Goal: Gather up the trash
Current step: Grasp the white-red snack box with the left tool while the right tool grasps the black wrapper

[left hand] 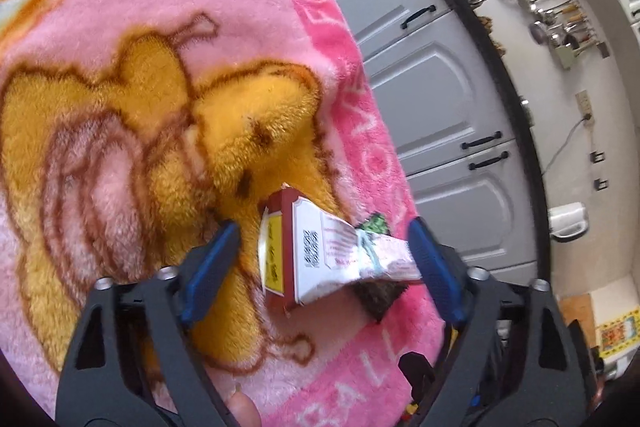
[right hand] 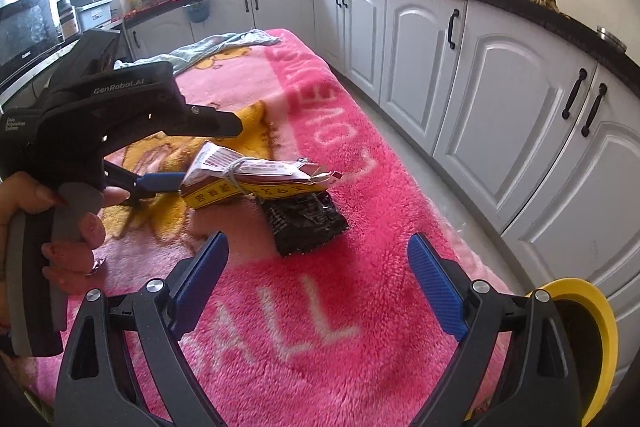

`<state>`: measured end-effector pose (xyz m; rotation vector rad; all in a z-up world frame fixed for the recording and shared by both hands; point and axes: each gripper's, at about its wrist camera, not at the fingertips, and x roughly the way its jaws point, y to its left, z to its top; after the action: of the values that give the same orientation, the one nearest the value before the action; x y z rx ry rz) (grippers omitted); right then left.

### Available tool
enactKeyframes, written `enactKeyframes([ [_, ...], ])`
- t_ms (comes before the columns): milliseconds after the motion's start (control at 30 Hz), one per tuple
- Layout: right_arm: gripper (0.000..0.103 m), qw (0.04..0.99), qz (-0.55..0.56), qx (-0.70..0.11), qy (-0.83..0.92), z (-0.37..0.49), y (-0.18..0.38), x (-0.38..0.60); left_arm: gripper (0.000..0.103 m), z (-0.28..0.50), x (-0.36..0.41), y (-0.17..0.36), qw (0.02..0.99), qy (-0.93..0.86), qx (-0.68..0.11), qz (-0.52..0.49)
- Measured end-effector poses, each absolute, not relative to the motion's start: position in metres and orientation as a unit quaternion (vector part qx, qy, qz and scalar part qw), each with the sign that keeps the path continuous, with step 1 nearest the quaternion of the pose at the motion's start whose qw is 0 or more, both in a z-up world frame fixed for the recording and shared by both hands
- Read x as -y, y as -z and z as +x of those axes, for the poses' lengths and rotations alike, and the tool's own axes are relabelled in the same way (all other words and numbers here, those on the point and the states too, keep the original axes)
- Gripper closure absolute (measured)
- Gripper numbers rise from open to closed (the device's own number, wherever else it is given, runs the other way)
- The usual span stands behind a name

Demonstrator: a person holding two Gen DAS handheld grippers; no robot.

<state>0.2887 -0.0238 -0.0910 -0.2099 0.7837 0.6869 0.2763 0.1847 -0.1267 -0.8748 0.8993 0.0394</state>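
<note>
Crumpled red-and-white paper carton [left hand: 308, 251] lies on the fluffy pink blanket [right hand: 320, 307], overlapping a dark crinkled foil wrapper [right hand: 306, 225]. Left gripper [left hand: 320, 255] straddles the carton, jaws apart; right gripper [right hand: 316, 279] gapes wide, empty, nearer.

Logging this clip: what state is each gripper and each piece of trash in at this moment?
Left gripper: jaws around the carton, not clamped.
Right gripper: open, empty, short of the trash.
Crushed paper carton: flattened, lying on the pink blanket, partly over the wrapper.
Dark foil wrapper: crumpled, flat on the blanket, untouched.
</note>
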Motion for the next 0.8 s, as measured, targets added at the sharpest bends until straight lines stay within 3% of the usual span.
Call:
enactKeyframes([
  [33, 0.015, 0.861, -0.101, -0.376, -0.328, 0.291, 0.093, 0.022, 0.041, 0.278, -0.184, 0.126, 0.811, -0.026, -0.426, -0.401],
  [100, 0.015, 0.857, -0.101, -0.383, -0.329, 0.298, 0.096, 0.019, 0.061, 0.28, -0.185, 0.127, 0.812, -0.037, -0.432, -0.39],
  [433, 0.015, 0.84, -0.11, -0.409, -0.339, 0.317, 0.111, -0.001, 0.069, 0.277, -0.188, 0.13, 0.821, -0.027, -0.422, -0.384],
  [500, 0.019, 0.837, -0.119, -0.409, -0.343, 0.319, 0.113, -0.007, 0.071, 0.275, -0.19, 0.13, 0.822, -0.024, -0.419, -0.385],
  [567, 0.035, 0.831, -0.132, -0.415, -0.346, 0.322, 0.117, -0.014, 0.071, 0.272, -0.191, 0.131, 0.821, -0.022, -0.417, -0.389],
  [633, 0.044, 0.827, -0.139, -0.419, -0.347, 0.323, 0.121, -0.016, 0.071, 0.269, -0.191, 0.131, 0.823, -0.019, -0.415, -0.388],
  [800, 0.06, 0.832, -0.131, -0.412, -0.348, 0.316, 0.118, -0.01, 0.071, 0.261, -0.187, 0.127, 0.827, -0.011, -0.409, -0.387],
])
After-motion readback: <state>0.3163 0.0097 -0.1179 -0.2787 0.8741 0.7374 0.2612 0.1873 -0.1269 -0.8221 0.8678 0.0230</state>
